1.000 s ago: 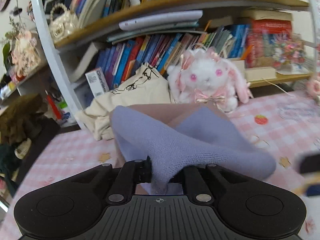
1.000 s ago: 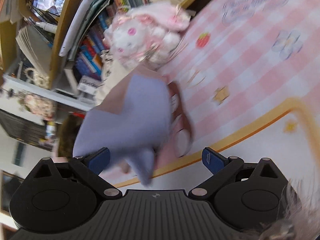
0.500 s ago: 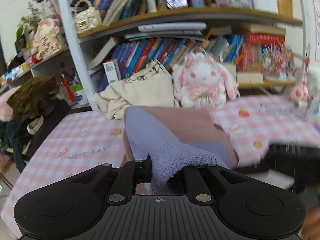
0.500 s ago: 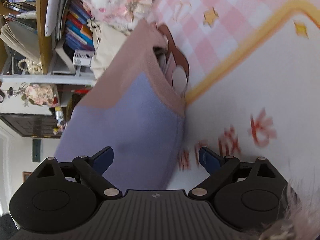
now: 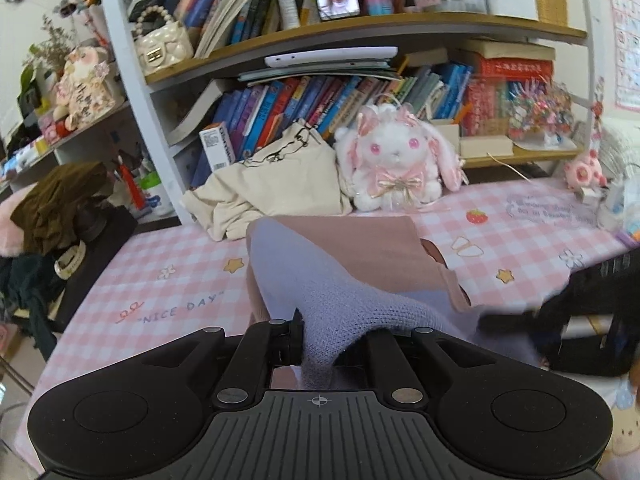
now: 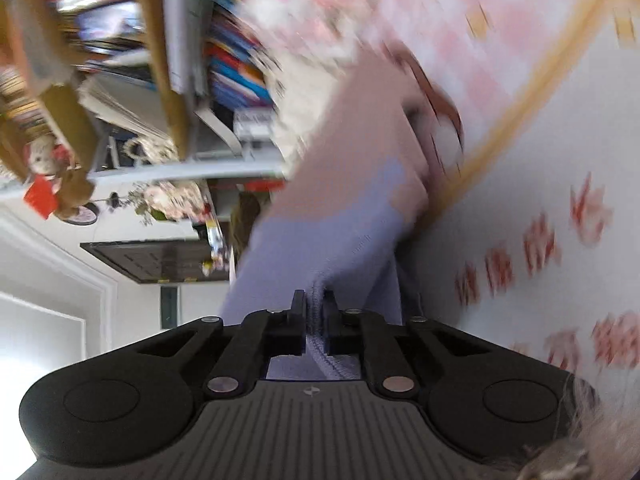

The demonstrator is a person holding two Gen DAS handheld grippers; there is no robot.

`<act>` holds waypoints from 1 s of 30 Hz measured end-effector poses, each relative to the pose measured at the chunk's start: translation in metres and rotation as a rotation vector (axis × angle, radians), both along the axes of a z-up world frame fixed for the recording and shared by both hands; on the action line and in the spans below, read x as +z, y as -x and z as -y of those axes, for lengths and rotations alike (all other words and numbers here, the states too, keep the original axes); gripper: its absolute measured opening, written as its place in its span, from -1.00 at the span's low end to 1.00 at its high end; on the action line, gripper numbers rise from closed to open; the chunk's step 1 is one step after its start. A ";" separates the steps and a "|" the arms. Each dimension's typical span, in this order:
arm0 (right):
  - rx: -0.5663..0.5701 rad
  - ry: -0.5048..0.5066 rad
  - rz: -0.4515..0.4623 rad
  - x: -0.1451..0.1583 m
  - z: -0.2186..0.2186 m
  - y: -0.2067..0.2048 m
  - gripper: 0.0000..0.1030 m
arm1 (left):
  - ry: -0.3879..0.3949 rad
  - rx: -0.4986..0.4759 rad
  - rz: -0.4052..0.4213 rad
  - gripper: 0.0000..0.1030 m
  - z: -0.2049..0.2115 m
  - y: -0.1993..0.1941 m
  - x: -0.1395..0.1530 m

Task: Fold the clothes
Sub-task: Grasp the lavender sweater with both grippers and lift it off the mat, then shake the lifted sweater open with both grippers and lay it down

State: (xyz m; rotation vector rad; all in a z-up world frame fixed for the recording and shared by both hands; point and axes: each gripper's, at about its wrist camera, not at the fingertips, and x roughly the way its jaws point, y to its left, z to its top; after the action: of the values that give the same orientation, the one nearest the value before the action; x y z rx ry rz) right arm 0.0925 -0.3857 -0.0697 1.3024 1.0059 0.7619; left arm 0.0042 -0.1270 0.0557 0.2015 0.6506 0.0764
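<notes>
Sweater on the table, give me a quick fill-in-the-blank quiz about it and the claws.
1. The left claw is shut on the ____ part of the sweater.
2. The right claw is ____ on the sweater's edge.
3. The plush toy behind the sweater is a ____.

Missing words: purple; shut; rabbit

The garment (image 5: 344, 304) is soft knitted cloth, lavender with a fuzzy, matt nap and a smoother dusty-pink panel. Behind it, the plush rabbit (image 5: 394, 160) is fluffy white pile with satin-glossy bows. The left gripper (image 5: 332, 338) is matt black ribbed plastic with dull metal rivets.
</notes>
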 end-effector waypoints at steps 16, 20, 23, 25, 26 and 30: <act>-0.145 -0.193 0.938 0.314 0.020 -0.040 -0.87 | 0.536 -0.497 0.406 -0.86 -0.019 0.063 0.158; -0.092 -0.129 0.894 0.302 -0.030 -0.051 -0.87 | 0.633 -0.431 0.308 -0.83 -0.060 0.049 0.129; -0.041 0.014 0.713 0.245 -0.080 -0.075 -0.87 | 0.577 -0.295 0.137 -0.72 -0.088 0.026 0.070; -0.019 0.143 0.551 0.193 -0.113 -0.093 -0.87 | 0.506 -0.163 -0.010 -0.72 -0.109 0.009 0.018; -0.017 0.203 0.493 0.170 -0.126 -0.100 -0.87 | 0.476 -0.111 -0.063 -0.72 -0.119 0.004 -0.003; -0.020 0.394 0.392 0.121 -0.172 -0.126 -0.87 | 0.434 0.016 -0.131 -0.73 -0.159 0.003 -0.049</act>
State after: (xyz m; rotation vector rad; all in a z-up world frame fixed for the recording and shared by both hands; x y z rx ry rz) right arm 0.2185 -0.2136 0.0517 0.7840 0.7733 0.7242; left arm 0.0013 0.0318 0.0071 -0.2187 0.7827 -0.0641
